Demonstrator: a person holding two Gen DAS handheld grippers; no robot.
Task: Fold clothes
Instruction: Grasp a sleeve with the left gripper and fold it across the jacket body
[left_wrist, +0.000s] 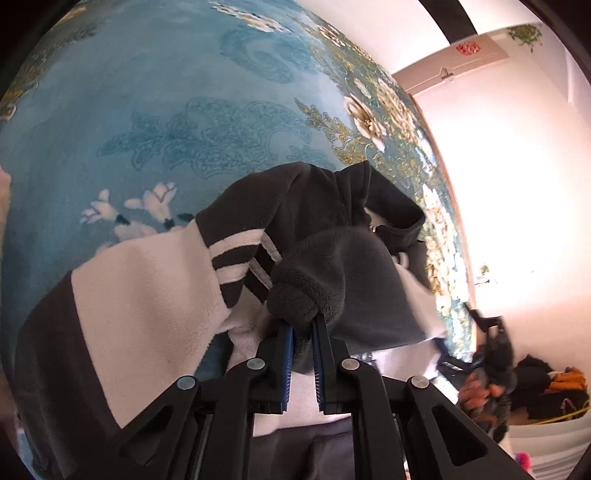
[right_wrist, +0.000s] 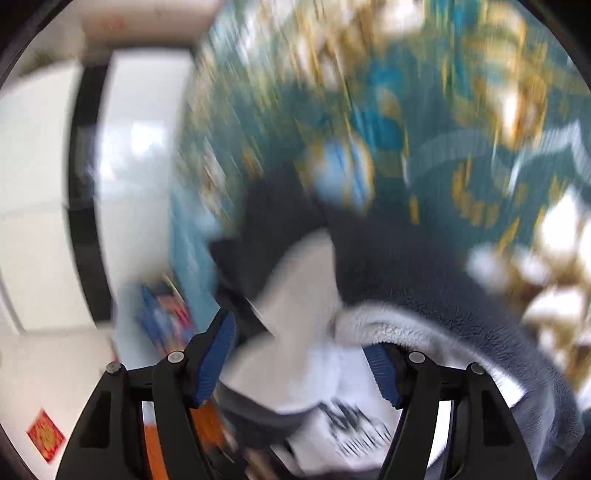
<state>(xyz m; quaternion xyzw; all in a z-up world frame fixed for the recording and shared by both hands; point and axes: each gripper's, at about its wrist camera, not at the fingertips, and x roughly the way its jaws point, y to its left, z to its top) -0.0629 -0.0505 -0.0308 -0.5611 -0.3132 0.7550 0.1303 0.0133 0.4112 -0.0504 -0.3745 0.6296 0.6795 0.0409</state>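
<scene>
A fleece jacket, dark grey and white with striped sleeves, lies bunched on a blue floral carpet. My left gripper is shut on a thick fold of its dark grey fleece, which bulges above the blue pads. In the blurred right wrist view, my right gripper stands open, its jaws wide apart. The white and grey fleece lies between them, with a dark printed patch near the bottom. My right gripper also shows, blurred and held by a hand, at the right of the left wrist view.
A white basket with dark and orange clothes stands past the carpet's edge at the lower right. White wall and pale floor border the carpet. A colourful flat object and a red paper square lie on the floor.
</scene>
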